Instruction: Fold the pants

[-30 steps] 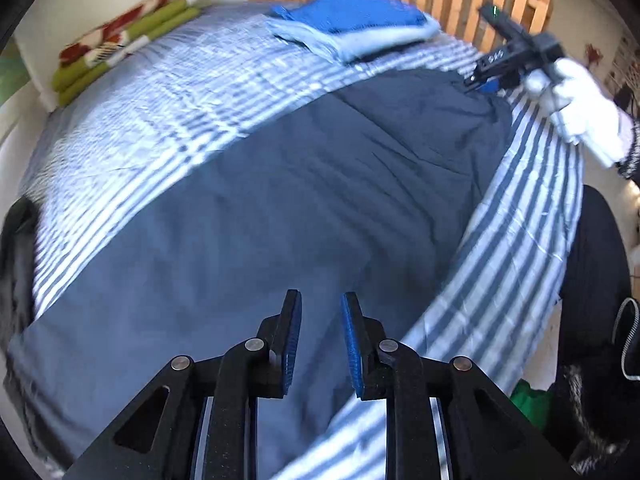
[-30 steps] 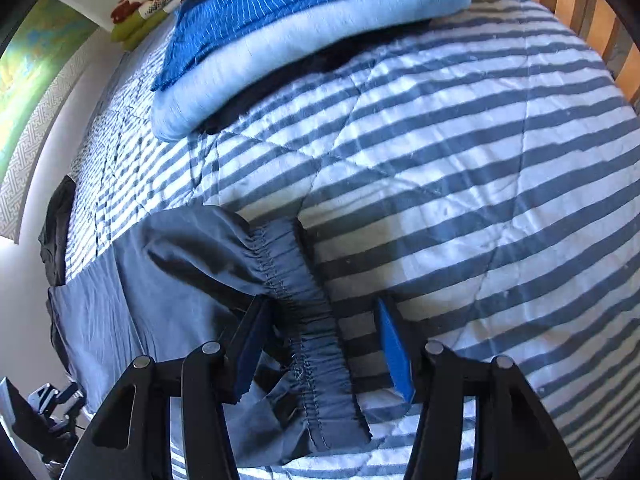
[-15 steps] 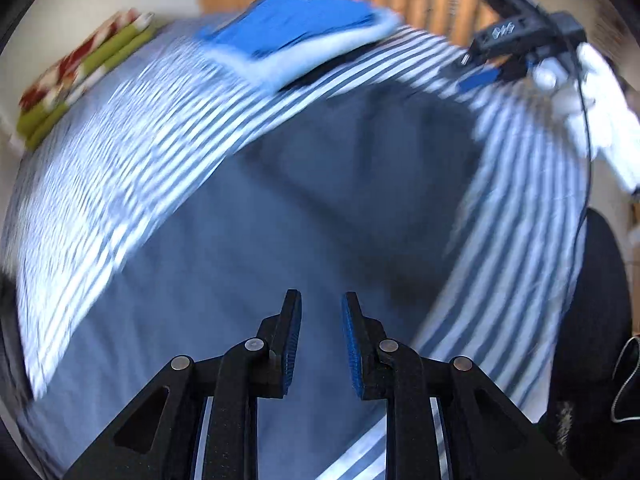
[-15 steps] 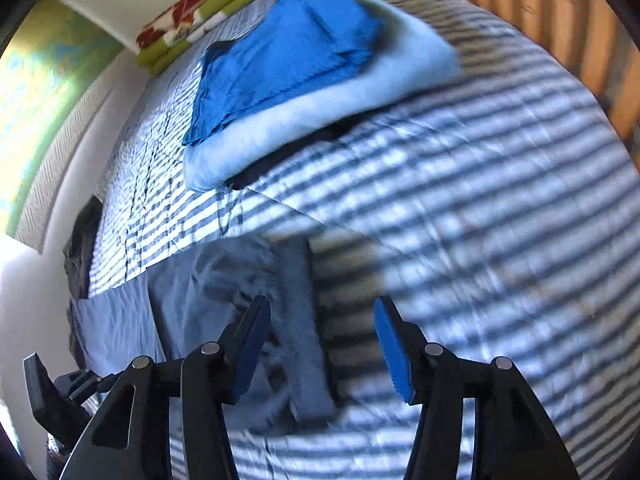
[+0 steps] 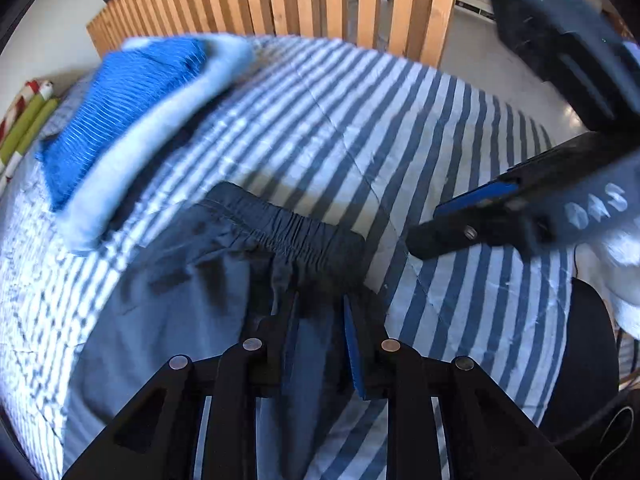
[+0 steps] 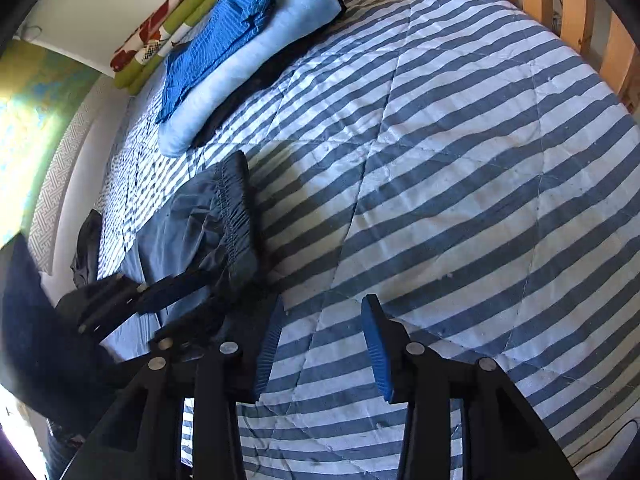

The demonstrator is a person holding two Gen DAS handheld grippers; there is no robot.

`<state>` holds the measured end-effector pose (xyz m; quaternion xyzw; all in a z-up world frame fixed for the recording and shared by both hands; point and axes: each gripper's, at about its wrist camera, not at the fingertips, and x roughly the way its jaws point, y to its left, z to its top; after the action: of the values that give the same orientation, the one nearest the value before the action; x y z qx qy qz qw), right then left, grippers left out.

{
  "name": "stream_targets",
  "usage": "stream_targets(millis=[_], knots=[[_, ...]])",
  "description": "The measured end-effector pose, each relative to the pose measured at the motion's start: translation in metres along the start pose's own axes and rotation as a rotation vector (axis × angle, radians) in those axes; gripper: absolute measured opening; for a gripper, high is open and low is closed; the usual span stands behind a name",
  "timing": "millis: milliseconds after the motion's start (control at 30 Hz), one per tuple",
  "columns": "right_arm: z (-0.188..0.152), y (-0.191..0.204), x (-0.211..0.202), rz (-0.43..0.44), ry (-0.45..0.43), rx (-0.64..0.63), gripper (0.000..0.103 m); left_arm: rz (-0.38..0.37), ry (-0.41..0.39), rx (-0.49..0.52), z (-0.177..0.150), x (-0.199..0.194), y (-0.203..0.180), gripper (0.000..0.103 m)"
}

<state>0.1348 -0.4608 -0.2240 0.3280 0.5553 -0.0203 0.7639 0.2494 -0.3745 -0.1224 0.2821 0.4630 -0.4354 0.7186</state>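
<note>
Pants (image 5: 192, 288) lie flat on the striped bed (image 5: 360, 120), waistband (image 5: 288, 224) toward the slatted rail, legs running off-frame lower left. Left hand-held gripper (image 5: 318, 336) is narrowly parted over the waist fabric; contact unclear. Right hand-held gripper (image 6: 320, 344), jaws just closing, is spread over bare bedding.

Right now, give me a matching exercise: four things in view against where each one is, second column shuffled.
1 pants
2 blue striped garment
3 red-and-green roll
4 right gripper

A on the light blue towel
B by the wall
C above bare striped bedcover
D lying under the left gripper

Pairs: 1-D, 2-A, 3-B, 4-C. The right gripper's jaws have just been closing, with nothing between them.
</note>
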Motion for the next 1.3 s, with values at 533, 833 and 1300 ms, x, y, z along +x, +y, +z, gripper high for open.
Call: stream_targets(millis=[533, 833, 1300], knots=[[0.000, 0.020, 0.036, 0.115, 0.072, 0.046, 0.048, -0.092, -0.246, -0.401, -0.065, -0.078, 0.090, 0.001], [0.004, 0.061, 0.035, -0.092, -0.062, -0.071, 0.008, -0.133, -0.238, -0.355, -0.065, -0.062, 0.062, 0.002], [0.044, 0.035, 0.031, 0.052, -0.025, -0.088, 0.046, -0.189, -0.123, -0.288, -0.047, -0.008, 0.016, 0.011]])
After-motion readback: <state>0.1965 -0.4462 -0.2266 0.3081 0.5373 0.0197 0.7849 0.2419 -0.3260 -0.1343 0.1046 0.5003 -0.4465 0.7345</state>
